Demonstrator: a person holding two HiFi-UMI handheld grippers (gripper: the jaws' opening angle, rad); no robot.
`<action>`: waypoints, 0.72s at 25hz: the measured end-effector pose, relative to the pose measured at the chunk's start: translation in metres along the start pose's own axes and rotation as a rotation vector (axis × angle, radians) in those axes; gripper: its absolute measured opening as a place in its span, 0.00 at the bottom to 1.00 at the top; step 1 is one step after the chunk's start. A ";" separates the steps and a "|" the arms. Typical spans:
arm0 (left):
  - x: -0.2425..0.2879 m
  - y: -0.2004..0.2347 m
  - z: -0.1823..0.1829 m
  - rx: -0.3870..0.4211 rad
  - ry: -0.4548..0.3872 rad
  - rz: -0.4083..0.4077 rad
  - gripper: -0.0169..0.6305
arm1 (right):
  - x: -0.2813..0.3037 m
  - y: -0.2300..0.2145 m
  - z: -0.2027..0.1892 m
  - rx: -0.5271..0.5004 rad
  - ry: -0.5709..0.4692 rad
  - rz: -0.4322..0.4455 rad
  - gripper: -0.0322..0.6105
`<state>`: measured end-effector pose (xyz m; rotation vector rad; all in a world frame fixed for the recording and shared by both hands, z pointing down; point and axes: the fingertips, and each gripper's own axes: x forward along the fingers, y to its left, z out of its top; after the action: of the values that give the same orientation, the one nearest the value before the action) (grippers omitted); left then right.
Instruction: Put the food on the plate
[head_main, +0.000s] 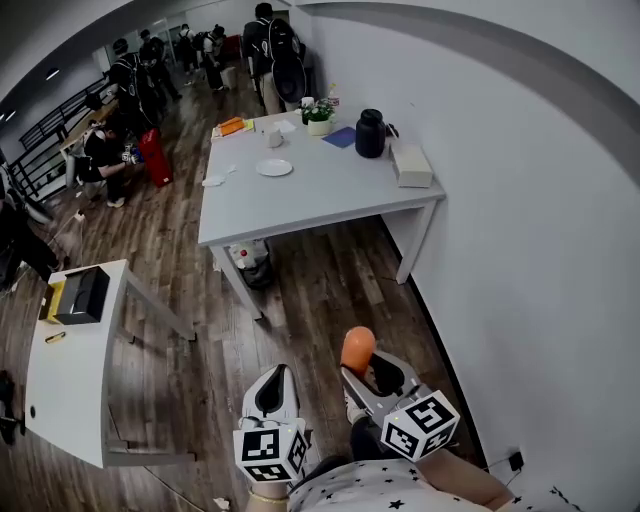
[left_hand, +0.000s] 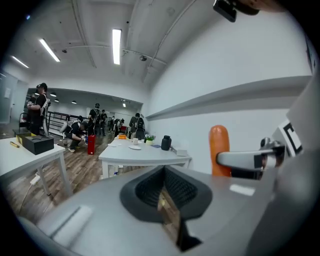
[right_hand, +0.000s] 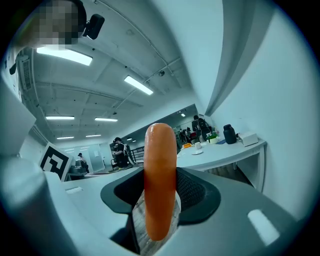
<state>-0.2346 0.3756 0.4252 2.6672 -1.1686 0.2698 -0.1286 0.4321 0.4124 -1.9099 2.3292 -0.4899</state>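
Observation:
An orange sausage (head_main: 357, 350) stands upright between the jaws of my right gripper (head_main: 364, 372), which is shut on it. In the right gripper view the sausage (right_hand: 160, 185) fills the middle and the gripper (right_hand: 160, 202) clamps its lower part. My left gripper (head_main: 277, 378) hangs beside it, shut with nothing in it; its own view shows only a thin slit between the jaws (left_hand: 164, 197) and the sausage (left_hand: 219, 150) off to the right. A small white plate (head_main: 274, 168) lies on the grey table (head_main: 330, 195) far ahead, well out of reach of both grippers.
On the table stand a black jug (head_main: 370, 133), a white box (head_main: 411, 165), a potted plant (head_main: 318, 117) and orange items (head_main: 232, 126). A second white table (head_main: 65, 390) with a black box (head_main: 82, 293) stands at the left. A wall runs along the right. People stand at the back.

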 end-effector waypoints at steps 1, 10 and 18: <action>0.012 0.003 0.003 -0.001 -0.003 0.004 0.04 | 0.010 -0.008 0.004 -0.001 -0.002 0.006 0.36; 0.159 0.020 0.050 -0.004 -0.035 0.046 0.04 | 0.116 -0.114 0.061 -0.047 -0.017 0.048 0.36; 0.273 0.037 0.085 -0.042 -0.055 0.098 0.04 | 0.192 -0.194 0.101 -0.075 -0.012 0.084 0.36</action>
<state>-0.0734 0.1372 0.4173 2.6009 -1.3088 0.1865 0.0394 0.1952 0.4002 -1.8308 2.4417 -0.3869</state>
